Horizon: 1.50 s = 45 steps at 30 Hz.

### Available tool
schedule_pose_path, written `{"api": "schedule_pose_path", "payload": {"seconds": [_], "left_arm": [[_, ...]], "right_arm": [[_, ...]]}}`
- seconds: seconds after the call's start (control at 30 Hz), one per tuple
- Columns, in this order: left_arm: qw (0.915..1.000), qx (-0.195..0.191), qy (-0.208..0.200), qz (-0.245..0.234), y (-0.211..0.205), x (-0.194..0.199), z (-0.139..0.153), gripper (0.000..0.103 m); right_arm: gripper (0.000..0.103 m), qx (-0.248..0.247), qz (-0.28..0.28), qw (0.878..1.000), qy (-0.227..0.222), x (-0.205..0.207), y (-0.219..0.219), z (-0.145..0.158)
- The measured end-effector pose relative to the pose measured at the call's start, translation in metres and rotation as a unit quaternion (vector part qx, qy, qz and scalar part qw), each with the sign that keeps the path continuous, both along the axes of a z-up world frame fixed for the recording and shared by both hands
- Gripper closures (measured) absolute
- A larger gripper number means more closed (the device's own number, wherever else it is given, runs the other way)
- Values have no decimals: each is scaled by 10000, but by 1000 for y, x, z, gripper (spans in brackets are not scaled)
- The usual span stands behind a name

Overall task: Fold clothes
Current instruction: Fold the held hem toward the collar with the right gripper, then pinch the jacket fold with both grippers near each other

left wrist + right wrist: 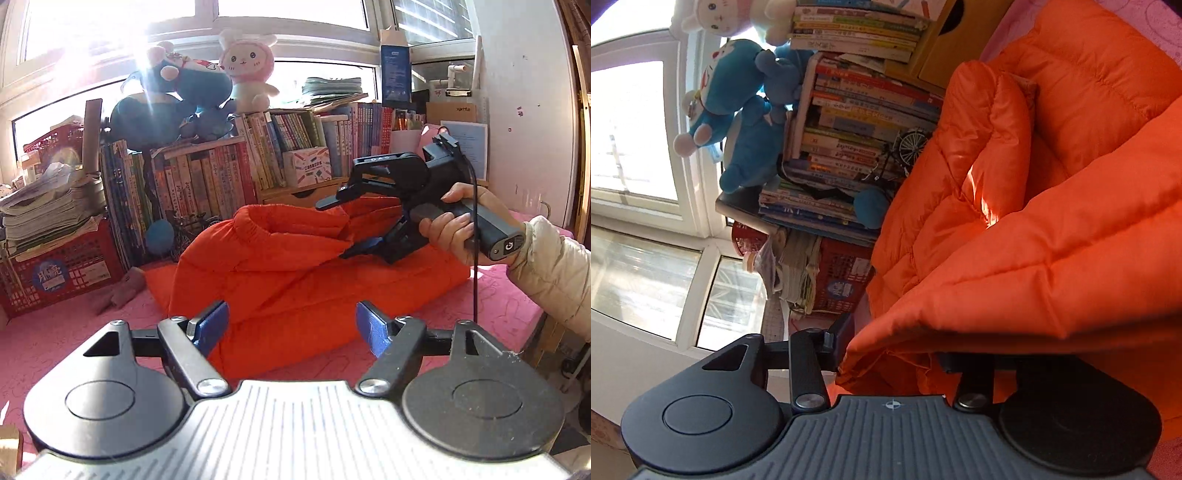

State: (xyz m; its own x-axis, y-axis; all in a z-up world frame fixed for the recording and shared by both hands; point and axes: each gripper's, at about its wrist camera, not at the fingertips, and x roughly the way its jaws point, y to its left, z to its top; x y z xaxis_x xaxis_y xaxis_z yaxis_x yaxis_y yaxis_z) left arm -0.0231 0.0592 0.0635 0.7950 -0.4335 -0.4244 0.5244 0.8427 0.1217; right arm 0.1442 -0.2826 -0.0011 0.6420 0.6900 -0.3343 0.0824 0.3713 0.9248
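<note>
An orange puffer jacket lies bunched on a pink cover. In the left wrist view my left gripper is open, its blue pads just short of the jacket's near edge, with nothing between them. A hand in a cream sleeve holds my right gripper at the right, and its fingers clamp a raised fold of the jacket. In the right wrist view the orange jacket fills the right side. The fold sits between the right gripper's fingers and covers the right one.
Rows of books line the back under the window, with a blue plush and a pink plush on top. A red crate stacked with papers stands at the left. A small model bicycle stands behind the jacket.
</note>
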Motion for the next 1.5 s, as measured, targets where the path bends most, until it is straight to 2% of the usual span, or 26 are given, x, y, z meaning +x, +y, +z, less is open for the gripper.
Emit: {"api": "schedule_pose_path", "payload": {"seconds": [0.07, 0.1, 0.2, 0.3, 0.4, 0.47, 0.57, 0.6, 0.63, 0.7, 0.73, 0.77, 0.8, 0.83, 0.87, 0.9, 1.0, 1.07, 1.13, 1.2, 1.27, 1.4, 1.5], "left_arm": [[9997, 135, -42, 216, 1, 17, -7, 27], [9992, 231, -103, 323, 1, 25, -11, 27], [9966, 472, -170, 649, 4, 53, -21, 27], [9959, 347, 101, 834, 19, 87, -28, 27], [9945, -204, 653, 794, 38, 125, -38, 26], [9911, -781, 713, 808, 50, 142, -47, 26], [9813, -1466, 980, 778, 63, 165, -59, 25], [9783, -1584, 1108, 742, 64, 171, -62, 25], [9771, -1647, 1193, 632, 63, 176, -65, 25], [9797, -1540, 1170, 534, 55, 178, -68, 25], [9815, -1435, 1140, 546, 50, 176, -69, 30], [9830, -1352, 1105, 570, 45, 173, -70, 40], [9833, -1342, 1054, 635, 42, 167, -71, 62], [9836, -1343, 988, 692, 39, 160, -71, 75], [9839, -1380, 878, 726, 37, 150, -69, 81], [9837, -1438, 772, 753, 36, 140, -66, 88], [9786, -1870, 521, 687, 42, 125, -41, 91], [9751, -2133, 285, 538, 45, 129, -15, 91], [9766, -2083, -37, 540, 42, 145, 7, 91], [9784, -1948, -247, 653, 39, 166, 19, 91], [9792, -1814, -219, 885, 33, 199, 22, 91], [9790, -1514, -110, 1360, 20, 259, 19, 91], [9783, -1276, 132, 1630, 9, 288, 3, 91]], "right_arm": [[20, -551, 278, 9966, -542, -9, 3, 16], [15, -936, 242, 9920, -809, -20, 0, 22], [8, -2133, -1, 9643, -1569, -56, -13, 39], [0, -3283, -243, 9159, -2296, -92, -26, 56], [0, -4363, -481, 8479, -2973, -128, -39, 72], [0, -4889, -633, 8307, -2587, -124, -53, 60], [0, -4921, -581, 8432, -2085, -109, -73, 32], [0, -4799, -529, 8526, -2002, -103, -77, 24], [1, -4647, -472, 8627, -1937, -98, -80, 16], [1, -4301, -412, 8810, -1929, -89, -84, 4], [5, -4113, -381, 8901, -1926, -84, -85, 0], [13, -3958, -346, 8992, -1832, -81, -85, -3], [35, -3810, -310, 9080, -1716, -78, -84, -6], [62, -3660, -274, 9164, -1599, -75, -84, -10], [69, -3657, -259, 9183, -1497, -75, -80, -12], [75, -3721, -255, 9156, -1501, -79, -76, -12], [83, -3965, -423, 8993, -1793, -100, -65, 8], [85, -3963, -675, 8880, -2233, -110, -65, 41], [85, -4020, -886, 8743, -2572, -106, -64, 72], [85, -4248, -1063, 8544, -2799, -86, -60, 94], [85, -4468, -1216, 8369, -2920, -60, -55, 110], [85, -4725, -1352, 8277, -2707, 11, -51, 115], [85, -4946, -1341, 8244, -2404, 67, -51, 98]]}}
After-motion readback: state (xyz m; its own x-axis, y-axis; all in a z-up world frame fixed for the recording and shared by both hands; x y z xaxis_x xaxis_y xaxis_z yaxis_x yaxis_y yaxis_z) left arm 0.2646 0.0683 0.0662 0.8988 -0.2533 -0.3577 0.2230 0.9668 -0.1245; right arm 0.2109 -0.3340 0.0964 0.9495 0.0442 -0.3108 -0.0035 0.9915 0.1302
